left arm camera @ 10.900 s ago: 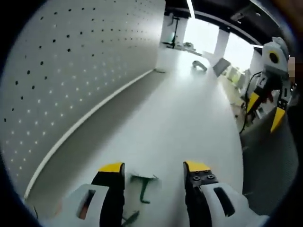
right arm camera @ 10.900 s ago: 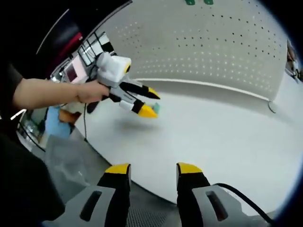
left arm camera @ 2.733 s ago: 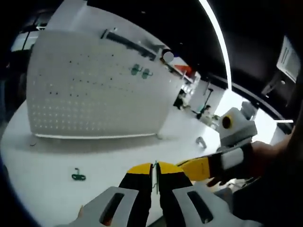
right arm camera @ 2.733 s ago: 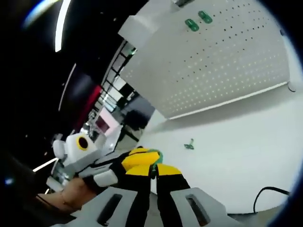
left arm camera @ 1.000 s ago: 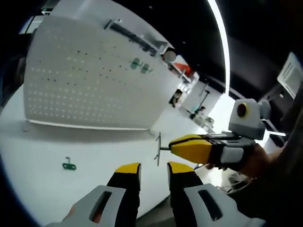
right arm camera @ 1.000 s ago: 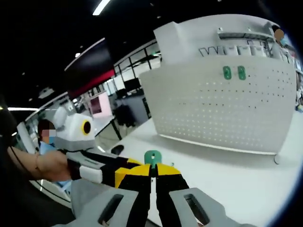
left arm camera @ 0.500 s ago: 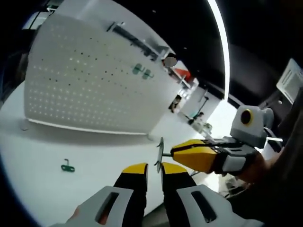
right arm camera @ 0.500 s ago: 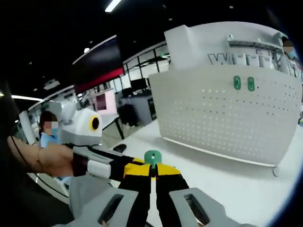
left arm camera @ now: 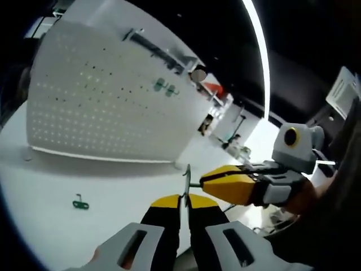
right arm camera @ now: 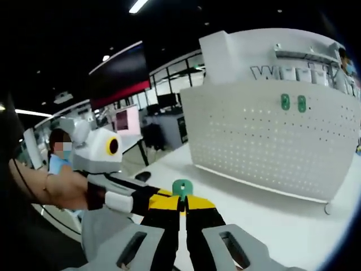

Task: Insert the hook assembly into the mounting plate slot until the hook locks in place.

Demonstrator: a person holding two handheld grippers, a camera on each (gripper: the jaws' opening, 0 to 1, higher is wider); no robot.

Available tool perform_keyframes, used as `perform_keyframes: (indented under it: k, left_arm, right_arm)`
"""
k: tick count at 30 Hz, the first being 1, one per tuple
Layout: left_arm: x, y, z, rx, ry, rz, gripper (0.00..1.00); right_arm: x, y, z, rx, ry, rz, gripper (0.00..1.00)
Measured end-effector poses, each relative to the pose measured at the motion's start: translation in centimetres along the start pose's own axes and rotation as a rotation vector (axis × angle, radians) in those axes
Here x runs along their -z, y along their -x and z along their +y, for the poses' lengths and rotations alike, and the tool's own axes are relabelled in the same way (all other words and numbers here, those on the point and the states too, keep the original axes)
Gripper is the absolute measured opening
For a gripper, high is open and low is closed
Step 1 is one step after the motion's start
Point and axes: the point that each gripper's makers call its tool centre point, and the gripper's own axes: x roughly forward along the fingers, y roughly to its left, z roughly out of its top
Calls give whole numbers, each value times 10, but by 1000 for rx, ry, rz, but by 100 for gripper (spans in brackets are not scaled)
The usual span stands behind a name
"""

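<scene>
In the left gripper view my left gripper (left arm camera: 184, 201) is shut on the lower edge of a thin green mounting plate (left arm camera: 186, 179), seen edge-on. My right gripper (left arm camera: 205, 180) comes in from the right, shut on the hook stem that meets that plate. In the right gripper view my right gripper (right arm camera: 183, 204) is shut, with the green plate (right arm camera: 181, 187) standing face-on just above its yellow tips. The left gripper (right arm camera: 150, 199) reaches in from the left, its tips against the same piece. A second green hook piece (left arm camera: 80, 204) lies on the white table (left arm camera: 51, 226).
A white pegboard (left arm camera: 107, 113) stands upright at the back of the table, with two green plates (right arm camera: 293, 103) mounted high on it. A person's hand (right arm camera: 62, 192) holds the left gripper. Office desks and windows lie beyond the table.
My left gripper's jaws have closed from open onto the plate that the right gripper holds. Both views shifted only slightly.
</scene>
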Motion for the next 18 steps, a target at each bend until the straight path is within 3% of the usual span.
perform_keyframes:
  k: [10, 14, 16, 18]
  left_arm:
    - [-5, -1, 1, -1, -6, -12, 2]
    - [-2, -1, 4, -16, -11, 8, 2]
    - [1, -2, 8, -32, -20, 21, 2]
    - [3, -1, 11, -41, -18, 27, 2]
  right_arm:
    - [-6, -1, -1, 3, 1, -25, 1]
    - [-2, -5, -3, 1, -23, 3, 1]
    - [6, -9, -3, -9, -42, 50, 2]
    - [5, -11, -4, -12, -60, 44, 4]
